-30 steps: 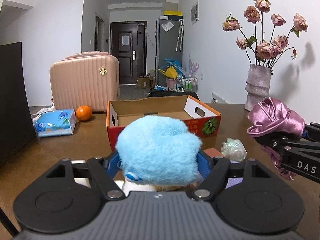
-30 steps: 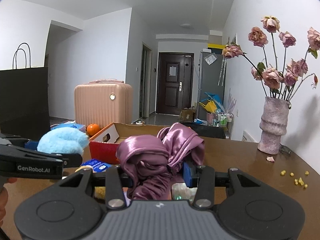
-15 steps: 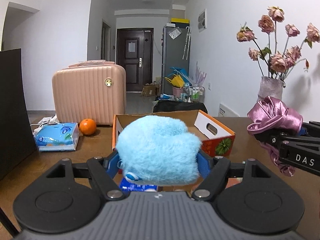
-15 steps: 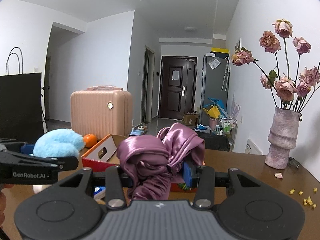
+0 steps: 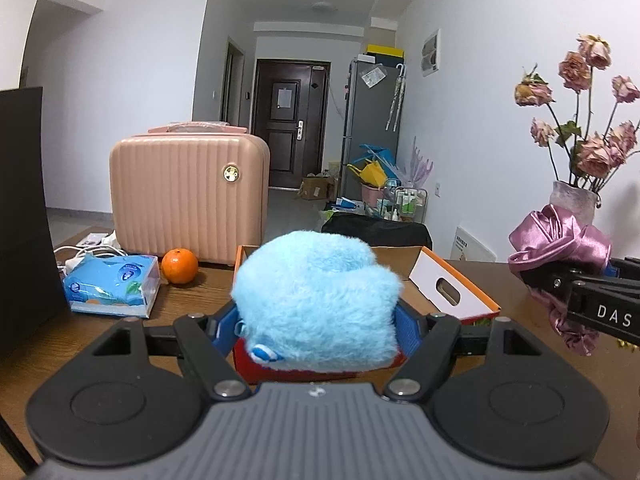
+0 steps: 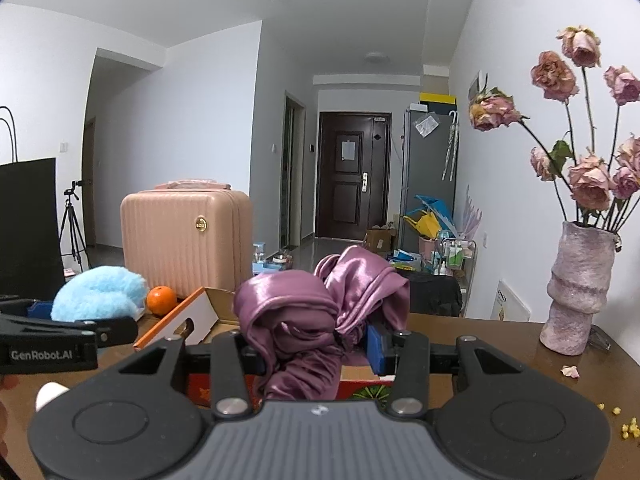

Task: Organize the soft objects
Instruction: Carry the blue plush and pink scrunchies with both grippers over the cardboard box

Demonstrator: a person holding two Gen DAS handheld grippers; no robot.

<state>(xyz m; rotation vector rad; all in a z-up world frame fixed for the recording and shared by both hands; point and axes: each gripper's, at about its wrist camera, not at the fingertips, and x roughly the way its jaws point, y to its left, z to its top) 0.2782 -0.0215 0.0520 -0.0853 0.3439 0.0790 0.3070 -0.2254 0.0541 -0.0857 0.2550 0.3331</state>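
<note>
L tongs (image 5: 316, 316) hold blue plush (image 5: 316, 296), R tongs (image 6: 312, 344) hold purple cloth (image 6: 320, 312); get both fully over box (image 5: 452, 292) before letting go.

On the table (image 5: 192, 320), a box (image 5: 456, 292) sat centre; the tissue pack (image 5: 110, 290) and orange (image 5: 180, 266) lay left, before the suitcase (image 5: 188, 196); a vase (image 6: 576, 288) stood right.

Sky-blue plush (image 5: 316, 300), purple satin cloth (image 6: 316, 312), orange-rimmed box (image 5: 456, 288), ribbed pink suitcase (image 5: 188, 196).
</note>
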